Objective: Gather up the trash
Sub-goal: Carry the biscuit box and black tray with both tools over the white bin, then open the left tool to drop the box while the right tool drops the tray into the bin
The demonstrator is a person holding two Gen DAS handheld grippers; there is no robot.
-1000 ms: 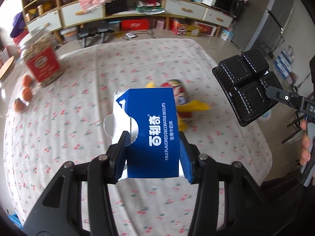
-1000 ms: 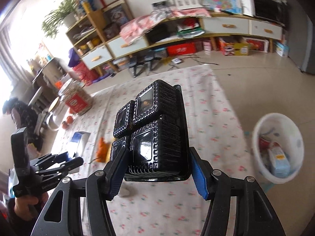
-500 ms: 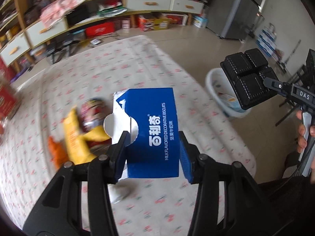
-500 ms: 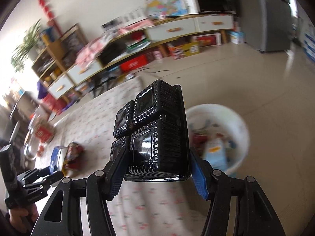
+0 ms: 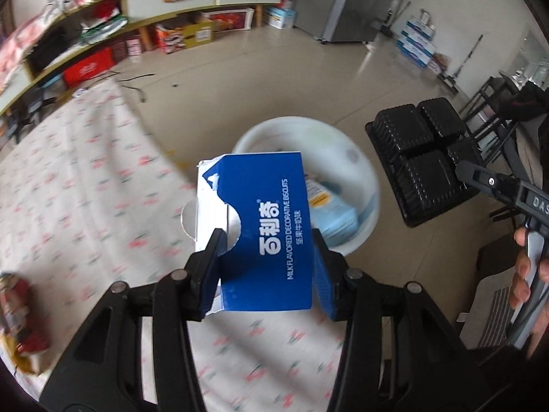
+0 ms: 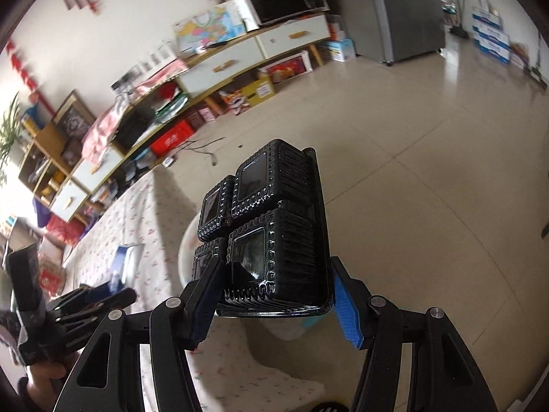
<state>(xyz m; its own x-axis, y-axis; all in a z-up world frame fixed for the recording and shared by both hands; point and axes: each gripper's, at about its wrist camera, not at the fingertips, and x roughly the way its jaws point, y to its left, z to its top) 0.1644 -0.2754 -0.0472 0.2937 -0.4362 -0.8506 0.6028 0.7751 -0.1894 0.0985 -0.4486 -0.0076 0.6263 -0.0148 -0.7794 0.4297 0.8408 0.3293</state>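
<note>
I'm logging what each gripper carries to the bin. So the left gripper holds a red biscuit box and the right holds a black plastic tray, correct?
Not quite: the biscuit box in the left gripper is blue, not red, as the left wrist view shows. The rest stands: the right gripper holds the black plastic tray.

Blue biscuit box — black tray, white bin, floral cloth.

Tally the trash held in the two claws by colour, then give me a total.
Blue: 1, the biscuit box in the left claw
Black: 1, the plastic tray in the right claw
Total: 2
</note>
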